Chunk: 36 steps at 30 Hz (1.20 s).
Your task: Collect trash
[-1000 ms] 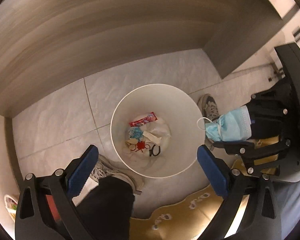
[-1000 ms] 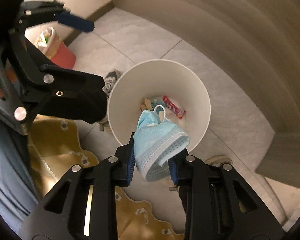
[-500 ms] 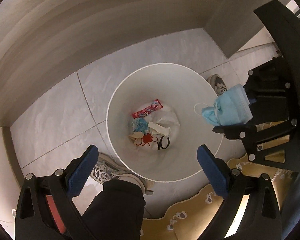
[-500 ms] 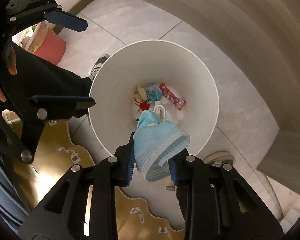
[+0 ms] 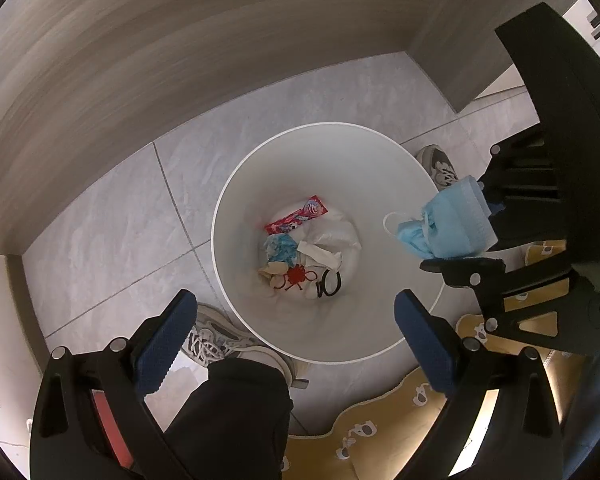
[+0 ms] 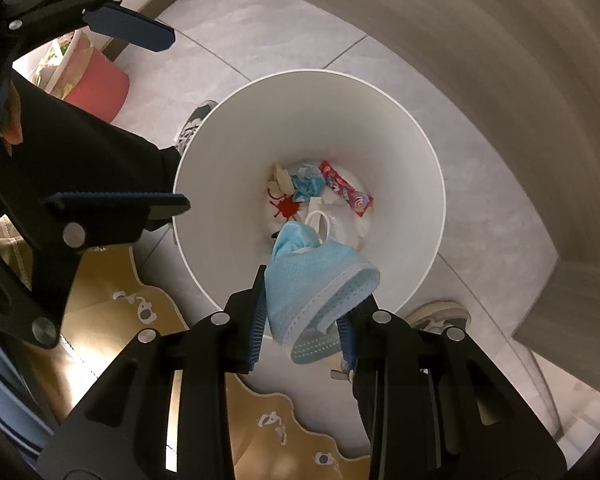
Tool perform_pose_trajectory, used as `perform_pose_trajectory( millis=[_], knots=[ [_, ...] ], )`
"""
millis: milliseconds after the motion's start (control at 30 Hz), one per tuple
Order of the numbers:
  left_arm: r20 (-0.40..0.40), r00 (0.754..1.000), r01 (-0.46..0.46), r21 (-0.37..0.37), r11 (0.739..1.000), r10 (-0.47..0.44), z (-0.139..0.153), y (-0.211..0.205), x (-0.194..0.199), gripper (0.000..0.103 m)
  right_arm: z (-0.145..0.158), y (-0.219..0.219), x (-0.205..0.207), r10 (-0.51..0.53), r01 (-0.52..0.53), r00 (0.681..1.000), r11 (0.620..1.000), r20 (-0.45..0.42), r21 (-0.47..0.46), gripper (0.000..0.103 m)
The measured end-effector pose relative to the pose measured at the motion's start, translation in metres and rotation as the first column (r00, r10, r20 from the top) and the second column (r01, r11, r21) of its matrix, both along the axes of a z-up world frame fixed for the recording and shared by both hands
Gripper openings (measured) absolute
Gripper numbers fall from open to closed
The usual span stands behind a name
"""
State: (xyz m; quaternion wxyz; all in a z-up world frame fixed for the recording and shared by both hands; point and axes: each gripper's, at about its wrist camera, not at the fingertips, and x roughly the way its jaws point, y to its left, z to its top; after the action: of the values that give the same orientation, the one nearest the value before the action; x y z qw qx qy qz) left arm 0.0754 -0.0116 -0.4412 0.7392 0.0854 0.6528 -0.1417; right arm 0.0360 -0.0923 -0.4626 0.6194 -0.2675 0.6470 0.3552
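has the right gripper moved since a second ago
Yes. In its own view the white bin now looms larger and fills more of the frame, so the right gripper has dropped toward it, its jaws opening around the blue mask.

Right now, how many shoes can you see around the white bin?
2. One laced sneaker sits at the white bin's near-left edge under a dark trouser leg; the other sneaker lies beyond its far-right rim, partly hidden.

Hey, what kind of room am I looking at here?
Probably a room in a home, maybe a bedroom or living area. A tiled floor holds a white waste bin with scraps inside, a yellow patterned rug lies beside it, and wood-grain furniture stands behind.
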Motion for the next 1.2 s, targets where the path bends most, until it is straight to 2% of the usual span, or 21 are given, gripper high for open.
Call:
perform_pose_trajectory(
  millis=[33,67,100,500,600,700,733,833,933,1100,1200],
  knots=[
    [0.0,1.0,-0.001,0.001,1.0,0.001,0.0,0.0,0.0,0.097,-0.001,0.0,0.0,-0.004,0.004,1.0,1.0,-0.004,-0.004,0.049],
    [0.001,1.0,0.001,0.001,1.0,-0.001,0.0,0.001,0.0,0.097,0.0,-0.001,0.0,-0.016,0.016,1.0,1.0,-0.004,-0.005,0.077],
    [0.002,1.0,0.001,0.0,1.0,-0.001,0.001,0.0,0.001,0.097,0.002,-0.002,0.002,-0.03,0.03,1.0,1.0,0.003,0.0,0.092],
    [0.028,1.0,0.002,0.009,1.0,-0.002,0.009,0.006,-0.003,0.097,0.02,-0.005,0.004,-0.049,0.048,0.998,0.999,0.05,0.004,0.093],
    [0.065,0.998,-0.025,0.001,1.0,0.024,0.029,0.009,-0.006,0.097,0.043,-0.012,0.003,-0.061,0.061,0.993,0.998,0.098,0.005,0.093],
    [0.136,0.989,-0.059,-0.038,0.998,0.064,0.066,0.012,-0.014,0.097,0.086,-0.02,-0.003,-0.078,0.068,0.98,0.996,0.183,0.056,0.095],
    [0.172,0.982,-0.065,-0.046,0.997,0.072,0.082,0.012,-0.018,0.097,0.105,-0.025,-0.006,-0.09,0.072,0.972,0.994,0.219,0.087,0.098],
    [0.277,0.955,-0.089,-0.058,0.994,0.101,0.125,0.008,-0.036,0.097,0.159,-0.047,-0.017,-0.145,0.094,0.941,0.98,0.304,0.176,0.098],
    [0.362,0.924,-0.104,-0.066,0.992,0.121,0.164,-0.002,-0.058,0.097,0.203,-0.077,-0.022,-0.243,0.159,0.911,0.953,0.334,0.26,0.098],
    [0.498,0.859,-0.085,-0.093,0.992,0.12,0.226,-0.019,-0.094,0.097,0.269,-0.112,-0.042,-0.34,0.196,0.858,0.91,0.385,0.365,0.098],
    [0.58,0.805,-0.082,-0.102,0.991,0.126,0.264,-0.027,-0.117,0.097,0.306,-0.123,-0.058,-0.391,0.207,0.818,0.884,0.422,0.42,0.098]
  ],
)
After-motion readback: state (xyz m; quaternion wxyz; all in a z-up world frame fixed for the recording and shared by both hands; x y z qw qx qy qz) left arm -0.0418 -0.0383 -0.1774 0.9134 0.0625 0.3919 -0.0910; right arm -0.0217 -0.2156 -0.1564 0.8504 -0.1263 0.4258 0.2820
